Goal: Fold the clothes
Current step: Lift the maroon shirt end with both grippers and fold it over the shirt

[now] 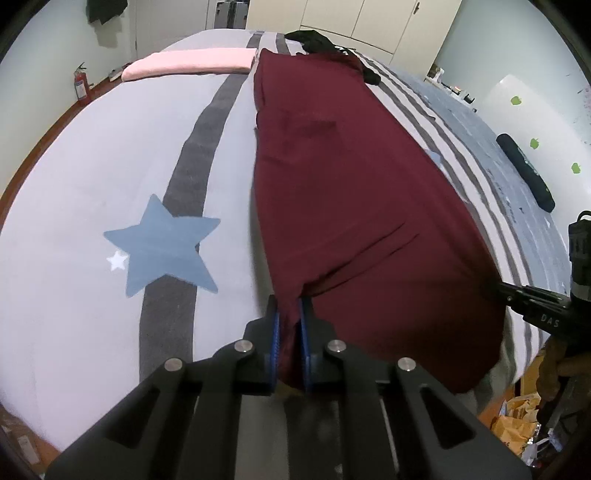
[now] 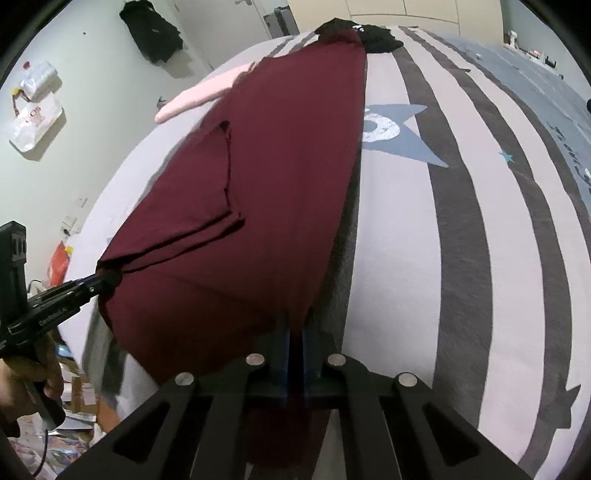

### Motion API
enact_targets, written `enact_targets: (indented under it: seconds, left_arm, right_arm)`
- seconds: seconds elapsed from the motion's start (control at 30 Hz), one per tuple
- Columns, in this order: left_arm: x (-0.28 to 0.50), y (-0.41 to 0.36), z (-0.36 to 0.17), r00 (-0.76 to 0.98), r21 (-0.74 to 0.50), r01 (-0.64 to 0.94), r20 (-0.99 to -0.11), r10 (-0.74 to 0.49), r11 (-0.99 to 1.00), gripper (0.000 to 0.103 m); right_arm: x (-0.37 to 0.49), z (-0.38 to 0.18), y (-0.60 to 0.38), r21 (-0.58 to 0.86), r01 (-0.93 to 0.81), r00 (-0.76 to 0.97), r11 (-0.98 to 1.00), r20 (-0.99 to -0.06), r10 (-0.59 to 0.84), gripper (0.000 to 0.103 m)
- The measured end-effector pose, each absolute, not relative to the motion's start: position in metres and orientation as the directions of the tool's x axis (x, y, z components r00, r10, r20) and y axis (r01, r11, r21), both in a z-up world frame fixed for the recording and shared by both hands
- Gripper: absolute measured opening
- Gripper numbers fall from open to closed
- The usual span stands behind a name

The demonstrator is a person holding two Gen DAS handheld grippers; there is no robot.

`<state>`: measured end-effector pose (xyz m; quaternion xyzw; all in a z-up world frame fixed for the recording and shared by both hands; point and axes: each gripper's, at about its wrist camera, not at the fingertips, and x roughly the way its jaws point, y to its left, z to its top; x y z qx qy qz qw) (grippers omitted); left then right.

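**Both claws clamped on the near edge of a maroon garment on the bed**

A maroon garment (image 1: pixel 354 177) lies stretched lengthwise on a bed (image 1: pixel 92 155), running from the near edge toward the far end. The bedcover is pale grey with dark grey stripes (image 1: pixel 192 155) and a large blue star (image 1: pixel 166 247) to the left of the garment in the left wrist view. A folded flap or sleeve lies on top of the cloth, its edges showing as a darker outline in the right wrist view.

The left claw (image 1: pixel 290 321) is closed on the near left corner of the garment; cloth is pinched between its blue pads (image 1: pixel 275 332), and wrinkles fan out from the grip. The right claw (image 2: pixel 294 343) is likewise shut on the near right corner, with maroon fabric filling the narrow slot between its fingers. Between the two grips the hem sags in a curve over the near edge of the bed.

Each claw shows in the other's camera: the right one enters from the right edge of the left wrist view, the left one from the left edge of the right wrist view, a hand (image 2: pixel 26 387) wrapped around its handle.

At the far end of the bed, a black garment (image 2: pixel 369 35) touches the far end of the maroon one, and a folded pink cloth (image 1: pixel 192 62) lies to the far left. A long black object (image 1: pixel 524 170) rests on the right part of the bed. Another dark garment (image 2: pixel 155 29) hangs on the far wall.
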<state>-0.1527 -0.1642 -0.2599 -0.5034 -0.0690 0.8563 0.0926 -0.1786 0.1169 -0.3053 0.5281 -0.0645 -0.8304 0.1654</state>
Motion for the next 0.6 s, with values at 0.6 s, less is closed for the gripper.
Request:
enact_targets:
  seconds: [0.6]
  left_arm:
    - [-0.039,-0.173,-0.227,-0.32,-0.217,-0.002,-0.925,0.206,-0.976,0.007]
  right_arm:
    - [-0.067,-0.27,0.117,0.364,0.283,-0.14,-0.887,-0.899,-0.414,0.004]
